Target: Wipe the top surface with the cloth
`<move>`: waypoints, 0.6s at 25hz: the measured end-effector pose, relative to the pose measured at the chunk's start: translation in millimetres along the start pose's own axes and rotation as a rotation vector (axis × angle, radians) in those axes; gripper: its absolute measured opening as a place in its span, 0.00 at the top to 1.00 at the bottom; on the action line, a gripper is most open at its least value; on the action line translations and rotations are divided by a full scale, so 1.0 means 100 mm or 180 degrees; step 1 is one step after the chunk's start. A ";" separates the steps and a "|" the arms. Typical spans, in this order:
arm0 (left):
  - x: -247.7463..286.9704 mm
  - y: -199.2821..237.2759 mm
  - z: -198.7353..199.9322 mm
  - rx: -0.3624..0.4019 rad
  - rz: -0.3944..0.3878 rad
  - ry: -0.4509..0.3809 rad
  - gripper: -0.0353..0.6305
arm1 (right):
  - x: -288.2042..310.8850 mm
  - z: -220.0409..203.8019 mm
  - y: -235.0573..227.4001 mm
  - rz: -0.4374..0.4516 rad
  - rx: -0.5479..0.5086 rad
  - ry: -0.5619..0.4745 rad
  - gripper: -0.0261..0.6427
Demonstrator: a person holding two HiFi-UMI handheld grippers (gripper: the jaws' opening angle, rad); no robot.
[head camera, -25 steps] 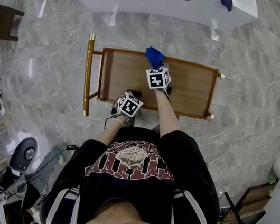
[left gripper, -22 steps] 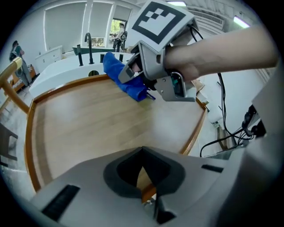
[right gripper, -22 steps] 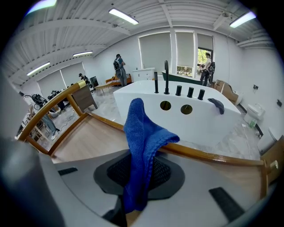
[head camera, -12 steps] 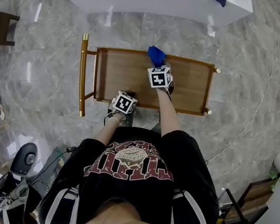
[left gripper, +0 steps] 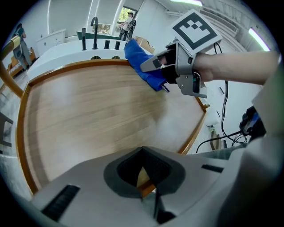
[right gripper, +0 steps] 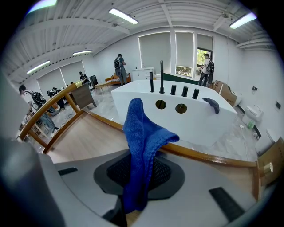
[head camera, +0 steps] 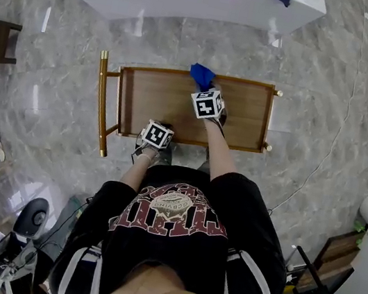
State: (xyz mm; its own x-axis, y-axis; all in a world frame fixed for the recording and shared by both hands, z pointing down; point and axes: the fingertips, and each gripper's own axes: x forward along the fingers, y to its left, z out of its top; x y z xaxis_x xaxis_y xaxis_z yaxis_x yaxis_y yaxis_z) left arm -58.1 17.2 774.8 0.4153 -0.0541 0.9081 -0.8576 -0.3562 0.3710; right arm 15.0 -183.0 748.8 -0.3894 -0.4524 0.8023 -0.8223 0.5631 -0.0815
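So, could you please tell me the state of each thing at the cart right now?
blue cloth: pinched in the right tongs, with its loose end standing up by the cart's far rim.
right tongs: shut on the blue cloth.
left tongs: shut, apparently on the near rim.
cart top: level wood, touched only where the cloth meets it.

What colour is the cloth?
The cloth is blue; the right gripper view shows it best.

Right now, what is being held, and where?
The right gripper pinches the blue cloth by its lower end. The left gripper is shut at the cart rim; unclear if gripping it.
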 end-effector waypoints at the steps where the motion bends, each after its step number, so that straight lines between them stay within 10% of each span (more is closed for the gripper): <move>1: 0.00 0.00 -0.01 -0.0018 -0.0017 0.0009 0.88 | -0.02 -0.01 -0.01 -0.0015 0.0000 0.0003 0.84; 15: 0.02 -0.04 -0.01 0.0052 0.0046 0.0043 0.88 | -0.24 -0.24 -0.49 -0.0223 0.0125 0.0033 0.84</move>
State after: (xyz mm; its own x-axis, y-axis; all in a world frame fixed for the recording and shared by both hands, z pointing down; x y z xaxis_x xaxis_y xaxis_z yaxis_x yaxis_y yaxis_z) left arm -54.6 19.1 775.1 0.3986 -0.0469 0.9159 -0.8584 -0.3706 0.3546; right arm 74.5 -183.4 747.9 -0.3262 -0.4823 0.8130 -0.8631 0.5028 -0.0480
